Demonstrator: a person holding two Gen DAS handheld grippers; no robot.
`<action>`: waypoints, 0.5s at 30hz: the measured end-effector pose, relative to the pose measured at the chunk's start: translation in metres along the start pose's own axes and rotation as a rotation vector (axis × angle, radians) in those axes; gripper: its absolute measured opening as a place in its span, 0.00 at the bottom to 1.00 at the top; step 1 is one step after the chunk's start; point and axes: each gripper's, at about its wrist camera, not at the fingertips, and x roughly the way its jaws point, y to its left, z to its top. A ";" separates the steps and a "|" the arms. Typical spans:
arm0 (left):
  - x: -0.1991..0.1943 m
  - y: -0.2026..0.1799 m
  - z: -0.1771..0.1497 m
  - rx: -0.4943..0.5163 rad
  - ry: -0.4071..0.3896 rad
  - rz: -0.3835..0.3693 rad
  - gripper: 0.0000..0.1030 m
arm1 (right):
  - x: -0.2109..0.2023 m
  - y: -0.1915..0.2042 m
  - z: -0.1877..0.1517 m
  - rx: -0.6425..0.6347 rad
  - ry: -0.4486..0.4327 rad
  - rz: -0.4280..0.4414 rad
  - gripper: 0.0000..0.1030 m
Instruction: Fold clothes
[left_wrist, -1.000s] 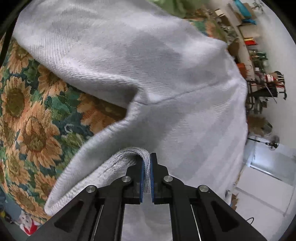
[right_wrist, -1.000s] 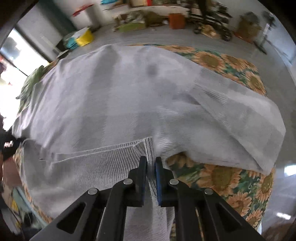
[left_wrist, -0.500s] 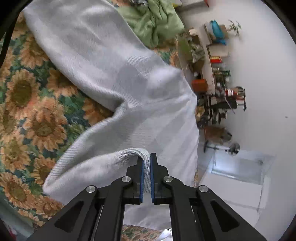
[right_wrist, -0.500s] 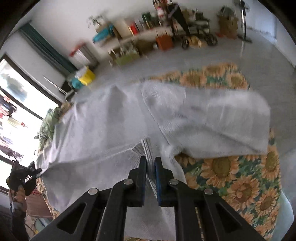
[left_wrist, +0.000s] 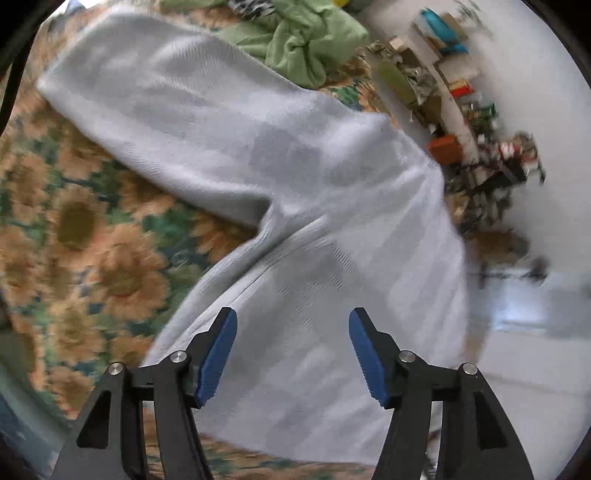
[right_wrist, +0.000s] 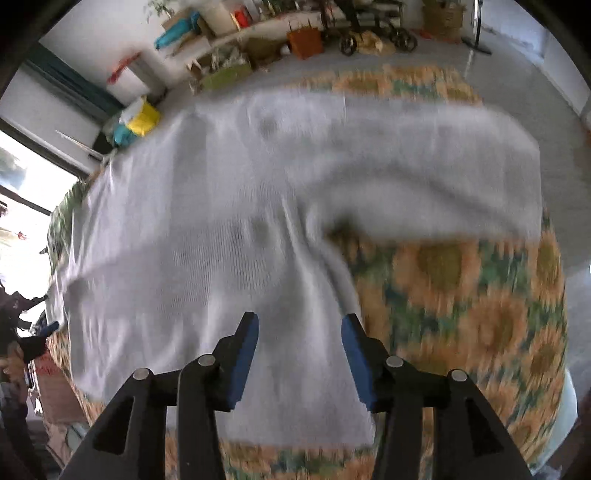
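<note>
A light grey knitted garment (left_wrist: 295, 206) lies spread on a sunflower-print cover (left_wrist: 92, 236), one sleeve running toward the upper left. My left gripper (left_wrist: 293, 325) hovers above its lower part; the jaws are opening and the blue pads hold nothing. In the right wrist view the same grey garment (right_wrist: 229, 221) lies flat, a sleeve folded across toward the right. My right gripper (right_wrist: 299, 325) hangs over its near hem, jaws opening, no cloth pinched between them. Both views are motion-blurred.
A crumpled green garment (left_wrist: 303, 40) lies at the far end of the cover. Shelves with clutter and an orange box (left_wrist: 445, 147) line the white wall. A yellow bag (right_wrist: 146, 118) and a window (right_wrist: 22, 206) are at the left; the cover (right_wrist: 480, 314) drops to grey floor (right_wrist: 517, 77).
Both grippers were shut on the garment's ribbed edge; now both have let go and stand apart above the cloth. The left view has lifted away; the garment lies flat on the cover.
</note>
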 end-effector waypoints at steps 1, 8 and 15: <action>0.004 -0.004 -0.013 0.064 -0.007 0.021 0.54 | 0.004 0.005 -0.008 -0.011 0.013 0.010 0.48; 0.067 -0.047 -0.111 0.560 0.141 0.111 0.08 | 0.044 0.059 -0.026 -0.120 0.092 0.110 0.39; 0.066 0.009 -0.093 0.486 0.125 0.138 0.03 | 0.036 0.012 -0.018 -0.061 0.092 0.058 0.24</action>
